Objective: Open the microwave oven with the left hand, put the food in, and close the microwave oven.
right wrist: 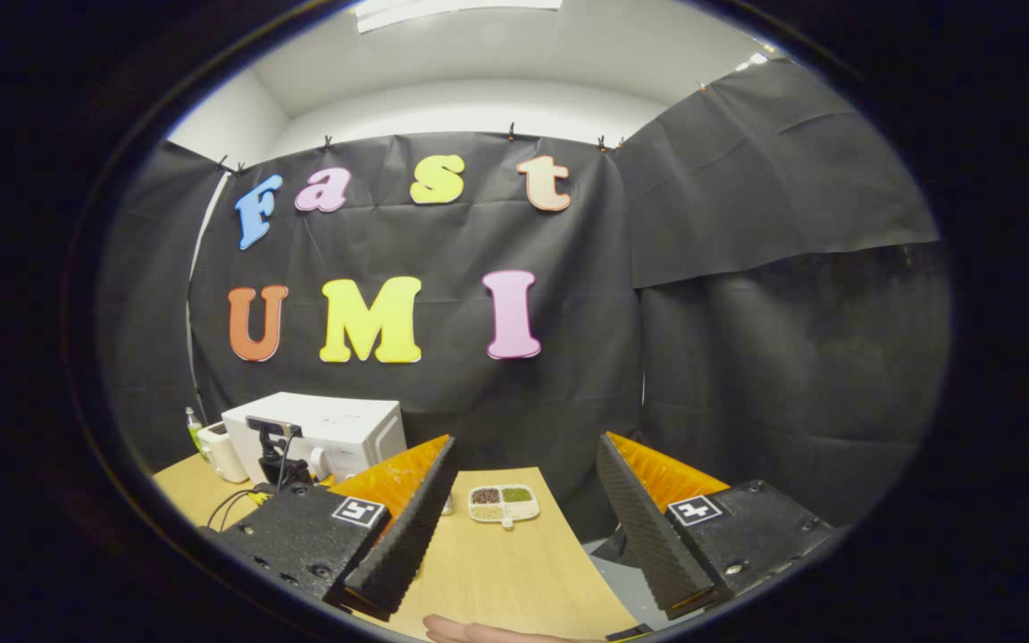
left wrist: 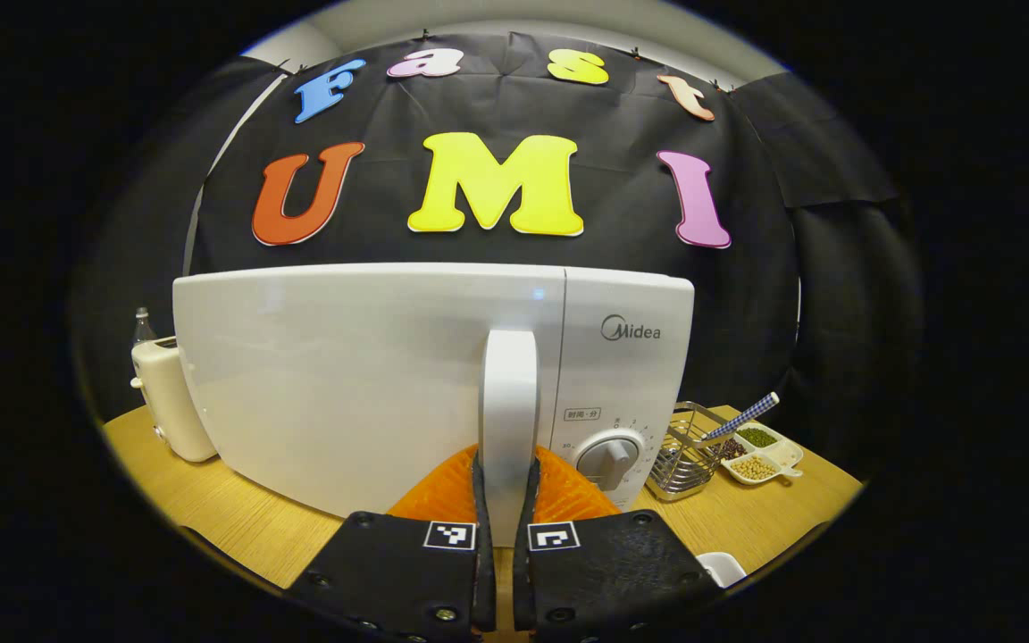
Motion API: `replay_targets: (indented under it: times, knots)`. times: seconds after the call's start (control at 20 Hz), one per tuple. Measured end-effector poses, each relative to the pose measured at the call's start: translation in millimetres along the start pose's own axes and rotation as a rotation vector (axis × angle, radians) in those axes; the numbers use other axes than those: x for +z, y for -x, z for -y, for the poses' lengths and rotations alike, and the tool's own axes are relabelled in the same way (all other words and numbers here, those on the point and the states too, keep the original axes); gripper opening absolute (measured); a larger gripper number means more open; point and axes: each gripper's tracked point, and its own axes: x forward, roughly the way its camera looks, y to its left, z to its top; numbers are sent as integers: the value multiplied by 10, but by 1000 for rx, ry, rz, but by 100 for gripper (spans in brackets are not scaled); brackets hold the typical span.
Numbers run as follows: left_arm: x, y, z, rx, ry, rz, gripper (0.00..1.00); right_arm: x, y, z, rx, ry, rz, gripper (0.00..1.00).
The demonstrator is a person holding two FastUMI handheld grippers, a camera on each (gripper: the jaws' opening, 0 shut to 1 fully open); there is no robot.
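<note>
Clamping both fingers of the left gripper [left wrist: 506, 527] on the vertical door handle [left wrist: 509, 420] of the white microwave oven [left wrist: 372, 375], door sitting shut. Hovering right of the microwave, over the wooden table [right wrist: 514, 572], right gripper [right wrist: 519, 527] spreading wide, holding nothing.

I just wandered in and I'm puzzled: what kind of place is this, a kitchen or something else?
Probably a mock kitchen in a recording booth, not a home. A white microwave oven and a divided dish of beans sit on a wooden table, with black cloth hung behind as walls.
</note>
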Motion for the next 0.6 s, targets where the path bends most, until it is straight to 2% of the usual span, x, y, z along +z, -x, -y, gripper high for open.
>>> replay_targets:
  times: [0.2,0.3,0.35,0.4,0.5,0.55,0.6]
  knots:
    - [-12,130,-5,-15,45,-13,7,-12,78,27,-11,-5,-5,100]
    - [8,274,-35,-29,-47,2,7,9,120,-15,-5,-12,-2,100]
    - [-2,359,-60,-50,-57,9,7,11,140,-52,2,-16,-3,100]
    - [-36,437,-53,-75,-17,-1,6,6,178,-104,13,-18,-3,92]
    - [-56,631,-90,-113,53,-19,6,-11,232,-200,32,-20,-2,92]
    - [-67,735,-131,-121,25,-19,6,-35,266,-255,42,-20,-3,100]
    - [-65,822,-177,-123,-15,-10,7,-34,310,-321,56,-22,-2,92]
